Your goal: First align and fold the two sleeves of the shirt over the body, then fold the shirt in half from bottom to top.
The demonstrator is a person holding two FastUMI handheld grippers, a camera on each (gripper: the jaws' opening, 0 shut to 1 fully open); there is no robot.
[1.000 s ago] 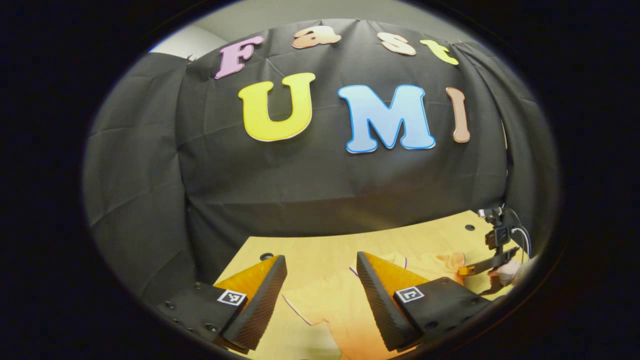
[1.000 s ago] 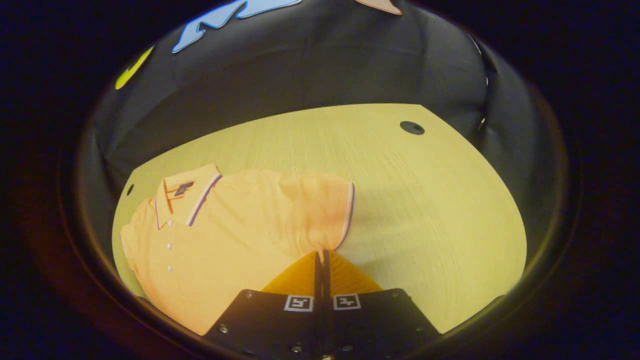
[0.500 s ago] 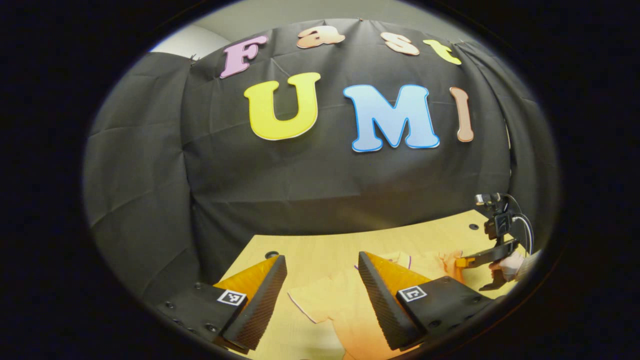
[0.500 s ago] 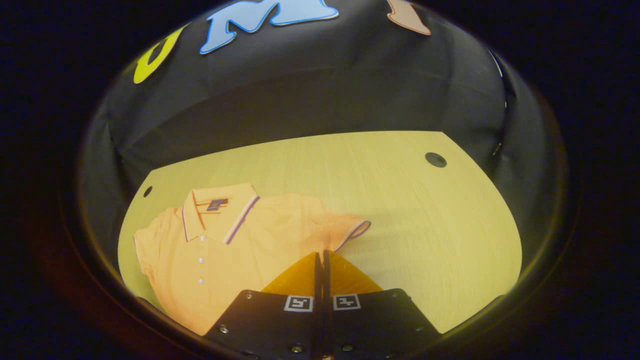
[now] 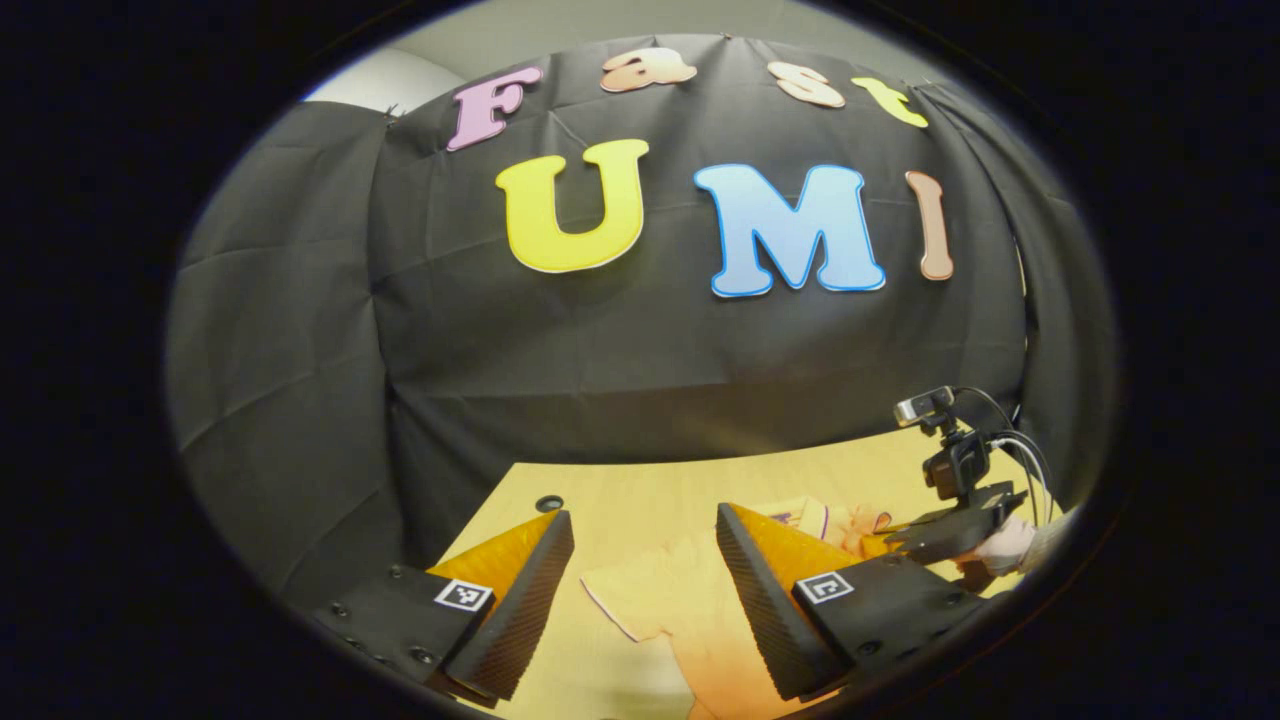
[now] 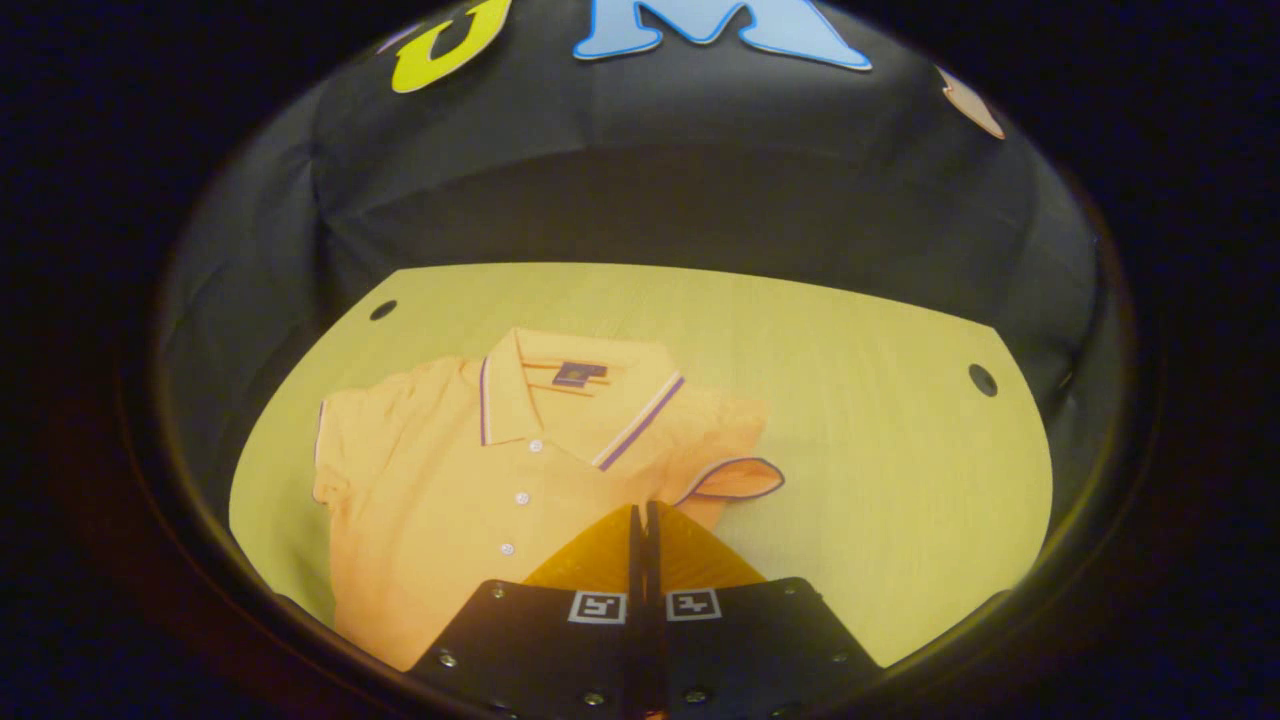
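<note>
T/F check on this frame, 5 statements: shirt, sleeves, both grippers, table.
1. The left gripper is open. True: its fingers stand wide apart above the table.
2. The right gripper is open. False: its fingers are closed together, at the lifted sleeve.
3. The shirt lies with collar and buttons facing up. True.
4. The other sleeve is already folded over the body. False: it lies spread out to the side, flat on the table.
5. The shirt is folded in half bottom to top. False: the button front lies open and unfolded.
</note>
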